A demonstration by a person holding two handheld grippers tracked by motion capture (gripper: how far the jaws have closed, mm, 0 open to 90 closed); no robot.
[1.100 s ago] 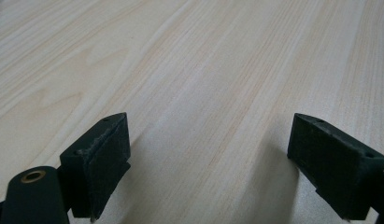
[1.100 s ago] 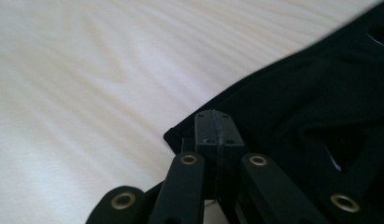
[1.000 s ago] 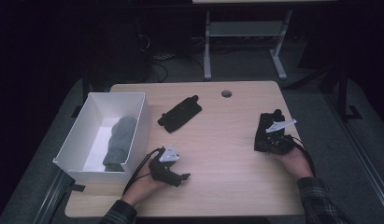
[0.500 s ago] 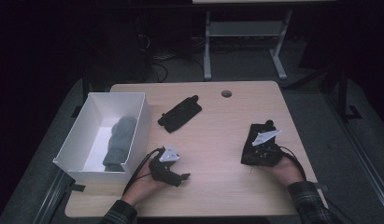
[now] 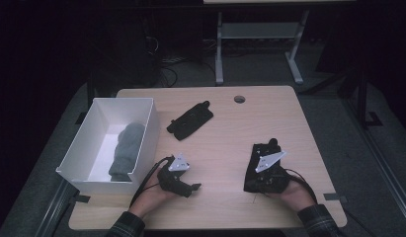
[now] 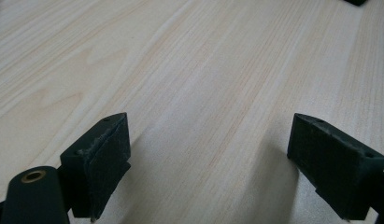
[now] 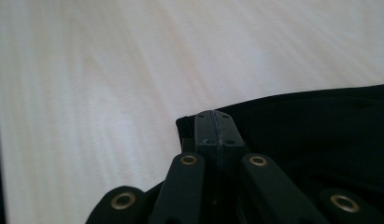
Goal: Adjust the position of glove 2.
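Dragged nearer the person since a second ago, the black glove [image 5: 262,170] lies limp under the right gripper [image 7: 216,122], which is clenched on its edge: light, floppy cloth, best pinched by the cuff.

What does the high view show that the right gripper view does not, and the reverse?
High view: a white rectangular box holding a grey knitted piece, a flat black fabric piece mid-table, and the left gripper. Right gripper view: close up, its jaws pressed shut at a cloth edge. Both: the right gripper, the black cloth by it, the light wooden table.
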